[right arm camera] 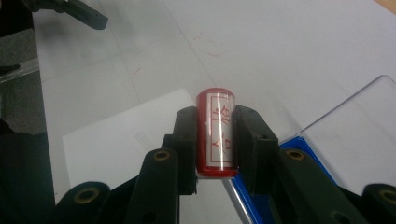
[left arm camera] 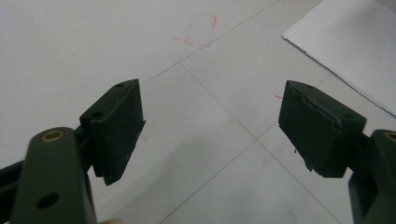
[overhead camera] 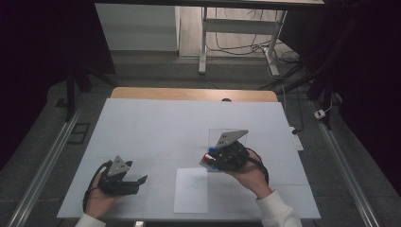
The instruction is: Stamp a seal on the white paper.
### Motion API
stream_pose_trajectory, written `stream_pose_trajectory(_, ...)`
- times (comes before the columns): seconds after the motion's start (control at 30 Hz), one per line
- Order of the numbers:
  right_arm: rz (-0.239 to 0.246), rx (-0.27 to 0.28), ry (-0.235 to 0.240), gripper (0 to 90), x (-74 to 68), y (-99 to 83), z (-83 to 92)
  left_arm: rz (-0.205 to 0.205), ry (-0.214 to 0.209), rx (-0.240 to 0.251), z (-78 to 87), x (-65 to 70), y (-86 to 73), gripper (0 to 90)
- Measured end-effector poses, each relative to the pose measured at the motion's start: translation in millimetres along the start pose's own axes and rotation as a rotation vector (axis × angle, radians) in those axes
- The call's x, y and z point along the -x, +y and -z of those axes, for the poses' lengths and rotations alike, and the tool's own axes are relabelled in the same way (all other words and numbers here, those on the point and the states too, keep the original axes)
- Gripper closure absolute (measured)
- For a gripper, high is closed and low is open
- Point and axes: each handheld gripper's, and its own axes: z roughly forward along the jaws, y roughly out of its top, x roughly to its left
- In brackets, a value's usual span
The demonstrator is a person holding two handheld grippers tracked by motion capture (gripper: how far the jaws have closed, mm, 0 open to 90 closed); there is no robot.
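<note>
Here, held between the closed fingers of the right gripper point(right arm camera: 215, 140): a red stamp point(right arm camera: 215, 133), cylindrical and glossy, wrapped in a pale label with red characters too stylised to read; seen in the high view above the worktop point(overhead camera: 156, 123), right of centre, just past the far right corner of the sheet of paper point(overhead camera: 191, 189). Matt black, blocky finger pads point(right arm camera: 250, 140) pressed flat against both sides of the cylinder; brass-coloured pivots on the linkage. Beneath and beside the gripper, a clear plastic box point(right arm camera: 355, 135) with a blue edge, flat and transparent. Left gripper point(left arm camera: 210, 126) spread wide open over bare worktop, nothing between its pads; faint red pen marks point(left arm camera: 196, 32) on the pale, smooth surface, crossed by thin seam lines. Paper white, rectangular, faintly printed, lying flat near the front edge.
</note>
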Motion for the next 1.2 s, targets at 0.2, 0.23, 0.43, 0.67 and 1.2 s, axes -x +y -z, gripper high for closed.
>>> stream_pose_trajectory(0.2,0.007,-0.016,0.016,70.1,-4.9,1.0,-5.0,-0.002,0.001,-0.003,-0.7,0.2,0.1,22.6)
stream_pose_trajectory(0.23,0.008,-0.016,0.020,70.1,-6.0,1.0,-6.7,-0.002,0.001,-0.003,-0.7,0.2,0.1,22.5)
stream_pose_trajectory(0.43,0.040,-0.047,0.052,70.1,-15.2,2.6,-17.9,-0.001,-0.001,-0.001,0.1,0.1,0.0,22.5)
stream_pose_trajectory(0.67,0.064,-0.087,0.074,70.1,-26.5,4.3,-30.4,0.001,0.000,0.001,0.0,0.0,-0.1,22.6)
stream_pose_trajectory(1.2,0.122,-0.142,0.120,70.1,-44.0,3.6,-53.2,0.000,0.000,-0.001,-0.4,0.1,-0.2,22.7)
